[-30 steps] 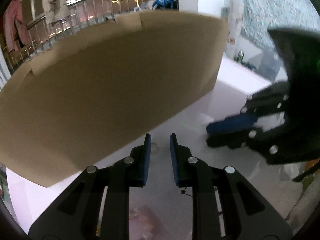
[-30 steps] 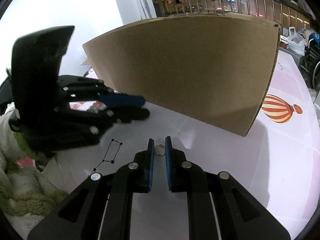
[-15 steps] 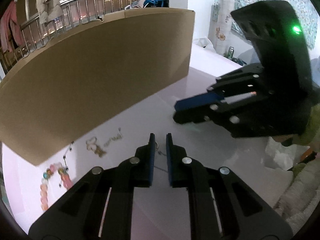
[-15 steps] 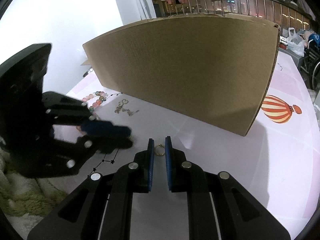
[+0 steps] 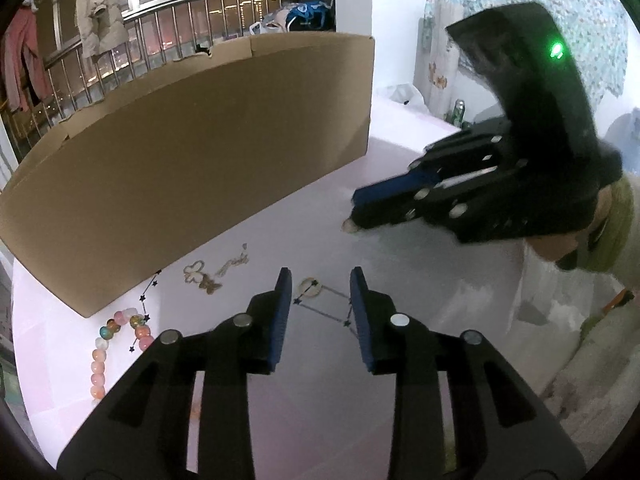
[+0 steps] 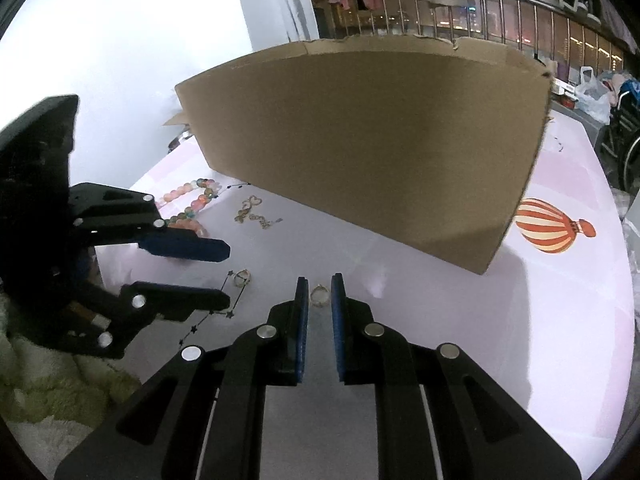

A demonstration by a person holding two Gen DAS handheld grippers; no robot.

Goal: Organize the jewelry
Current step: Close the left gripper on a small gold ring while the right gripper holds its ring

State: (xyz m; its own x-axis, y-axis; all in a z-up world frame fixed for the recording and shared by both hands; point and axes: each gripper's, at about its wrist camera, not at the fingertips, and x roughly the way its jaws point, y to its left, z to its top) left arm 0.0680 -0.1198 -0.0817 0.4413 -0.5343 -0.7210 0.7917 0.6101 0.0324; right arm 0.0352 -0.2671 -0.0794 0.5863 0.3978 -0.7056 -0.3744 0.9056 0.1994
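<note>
My left gripper point(image 5: 320, 285) hovers low over the pale pink table point(image 5: 420, 272), its jaws opening. A small gold ring point(image 5: 308, 287) lies flat on the table between its blue fingertips, and the pads stand clear of it. In the right wrist view the same left gripper point(image 6: 224, 276) comes in from the left with that ring point(image 6: 241, 277) at its tips. My right gripper point(image 6: 320, 287) is shut on a second gold ring point(image 6: 320, 294), pinched between its blue pads just above the table. It shows at the right in the left wrist view as the right gripper point(image 5: 352, 220).
A large cardboard box point(image 6: 380, 152) stands across the back of the table. By its left corner lie a pastel bead bracelet point(image 5: 104, 344) and a thin charm chain point(image 5: 208, 276). A hot-air balloon print point(image 6: 552, 232) marks the table at right. A person's fuzzy green sleeve point(image 6: 40, 392) is at lower left.
My left gripper drew back from the box toward the right gripper, then spread its jaws; the ring between its pads now lies on the table. The right gripper kept still with its ring.
</note>
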